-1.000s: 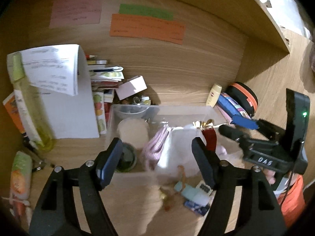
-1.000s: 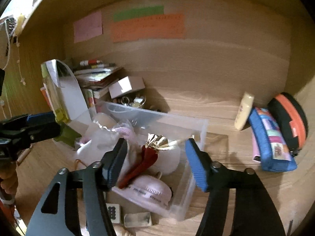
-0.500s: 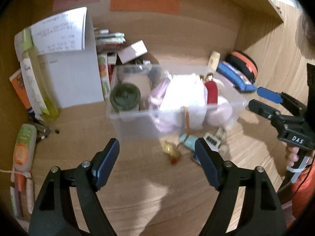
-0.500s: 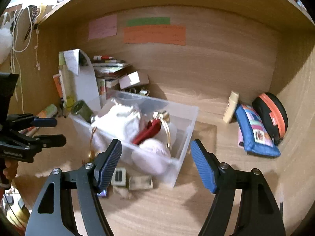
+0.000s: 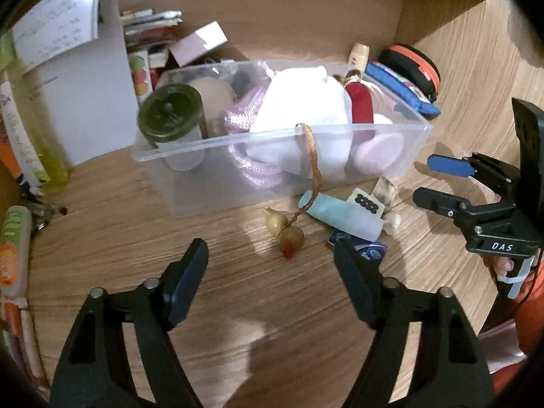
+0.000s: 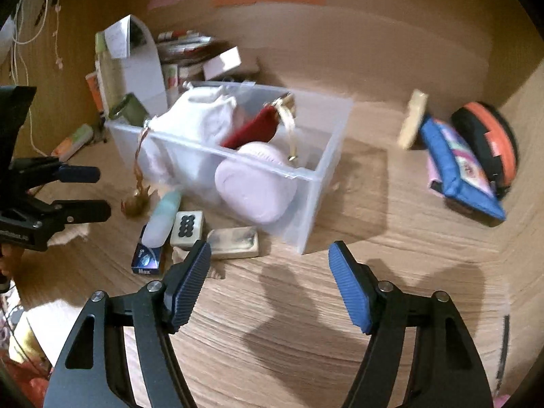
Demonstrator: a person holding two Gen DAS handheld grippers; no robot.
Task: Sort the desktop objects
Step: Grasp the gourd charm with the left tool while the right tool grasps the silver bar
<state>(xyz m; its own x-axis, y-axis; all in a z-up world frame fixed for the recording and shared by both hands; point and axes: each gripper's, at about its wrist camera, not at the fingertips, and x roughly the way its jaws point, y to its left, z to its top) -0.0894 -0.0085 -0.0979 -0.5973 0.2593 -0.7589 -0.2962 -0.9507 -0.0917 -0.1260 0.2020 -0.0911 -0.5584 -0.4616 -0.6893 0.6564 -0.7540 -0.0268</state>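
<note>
The wooden table (image 5: 136, 244) carries a clear plastic bin (image 5: 282, 136) set near the back wall, already packed with a white cloth bag (image 5: 302, 102), a dark green jar (image 5: 170, 112), a pink cord (image 5: 248, 119), a red piece (image 5: 362, 105) and a pale pink case (image 6: 255, 187). A blue pouch (image 6: 459, 163) and an orange-and-black case (image 6: 489, 136) lie well apart to the bin's right. Loose things remain on the table just in front of the bin: a pale teal tube (image 5: 343, 214), a mahjong tile (image 6: 187, 226), a blurred flat tile (image 6: 233, 243), a small blue packet (image 6: 146, 258), and two beads (image 5: 285, 231) on a brown cord (image 5: 311, 163) trailing over the bin's rim. The left gripper (image 5: 272, 272) hovers wide open and empty, the beads and tube lying straight ahead between its fingers; the tube's long axis runs crosswise to that approach. The right gripper (image 6: 270, 272), likewise wide open and empty, has the tiles just ahead of its left finger. The left gripper looks better lined up with the tube and beads, the right with the tiles.
</note>
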